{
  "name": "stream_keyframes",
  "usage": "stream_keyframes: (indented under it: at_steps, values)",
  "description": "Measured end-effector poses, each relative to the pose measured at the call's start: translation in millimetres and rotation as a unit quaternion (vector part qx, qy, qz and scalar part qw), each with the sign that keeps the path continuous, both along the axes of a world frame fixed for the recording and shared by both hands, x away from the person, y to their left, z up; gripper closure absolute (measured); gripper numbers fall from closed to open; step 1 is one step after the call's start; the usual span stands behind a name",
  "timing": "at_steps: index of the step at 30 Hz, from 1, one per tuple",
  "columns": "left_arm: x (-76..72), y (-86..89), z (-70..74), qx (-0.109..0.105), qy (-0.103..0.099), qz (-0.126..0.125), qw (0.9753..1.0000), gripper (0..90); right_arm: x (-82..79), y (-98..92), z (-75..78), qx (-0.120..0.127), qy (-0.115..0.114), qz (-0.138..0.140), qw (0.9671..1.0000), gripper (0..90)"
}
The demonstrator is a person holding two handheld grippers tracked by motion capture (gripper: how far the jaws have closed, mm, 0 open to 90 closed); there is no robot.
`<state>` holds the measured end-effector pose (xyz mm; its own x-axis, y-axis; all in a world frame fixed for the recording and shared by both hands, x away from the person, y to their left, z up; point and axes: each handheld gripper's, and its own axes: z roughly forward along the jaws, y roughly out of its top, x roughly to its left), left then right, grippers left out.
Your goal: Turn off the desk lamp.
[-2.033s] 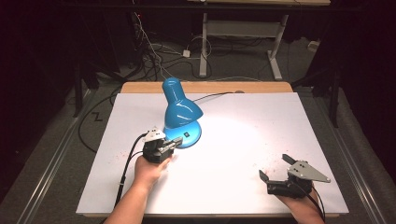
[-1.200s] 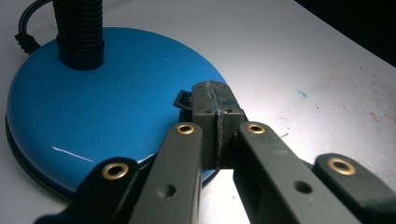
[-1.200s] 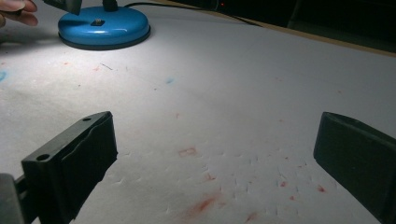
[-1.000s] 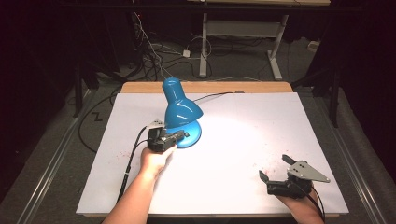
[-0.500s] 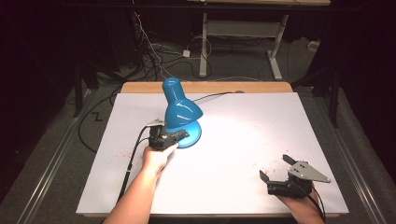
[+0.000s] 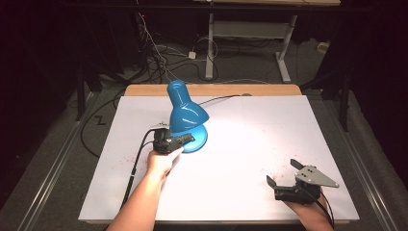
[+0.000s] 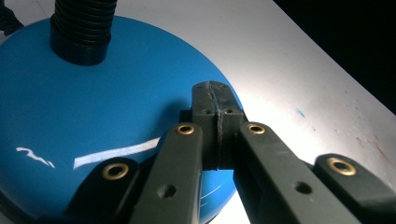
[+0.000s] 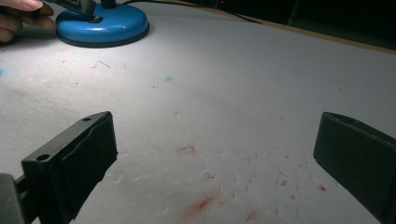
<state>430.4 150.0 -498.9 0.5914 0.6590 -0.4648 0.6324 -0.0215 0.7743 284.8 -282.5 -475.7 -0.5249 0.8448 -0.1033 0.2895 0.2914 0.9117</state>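
change: left claw had moved from the lamp's left side in over its base since two seconds earlier; right claw had stayed put.
left claw: jaws pressed together with nothing between them, tips resting on top of the blue base near its rim, below the black ribbed neck.
right claw: jaws wide apart, holding nothing, low over the white sheet at the near right of the counter.
lamp: blue lamp stood left of centre, lit, shade tilted toward the right; its cord ran off the far edge.
sheet: white, flecked with red marks near the right claw.
hands: left hand just behind the base; right hand at the near edge.
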Motion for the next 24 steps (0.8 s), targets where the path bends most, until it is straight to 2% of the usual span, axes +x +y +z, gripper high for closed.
stream_keyframes:
  at_steps: [5, 8, 16, 24]
  values:
    - [0.5, -0.2, -0.4, -0.001, 0.004, 0.003, 1.0000, 87.9, 0.0, 0.3, 0.0, -0.001, -0.001, 0.001, 1.0000, 0.4]
    - [1.6, -1.2, -0.4, -0.002, 0.005, -0.005, 1.0000, 87.9, 0.0, 0.5, -0.1, -0.001, -0.001, 0.002, 1.0000, 0.4]
    - [1.8, -2.9, -0.3, -0.001, 0.001, -0.004, 1.0000, 88.0, -0.5, 0.6, -0.2, -0.003, -0.001, 0.001, 1.0000, 0.4]
    - [3.5, -0.9, -1.4, -0.013, 0.009, -0.003, 0.9999, 88.1, -1.8, -0.6, -0.4, -0.002, 0.000, -0.001, 1.0000, 0.4]
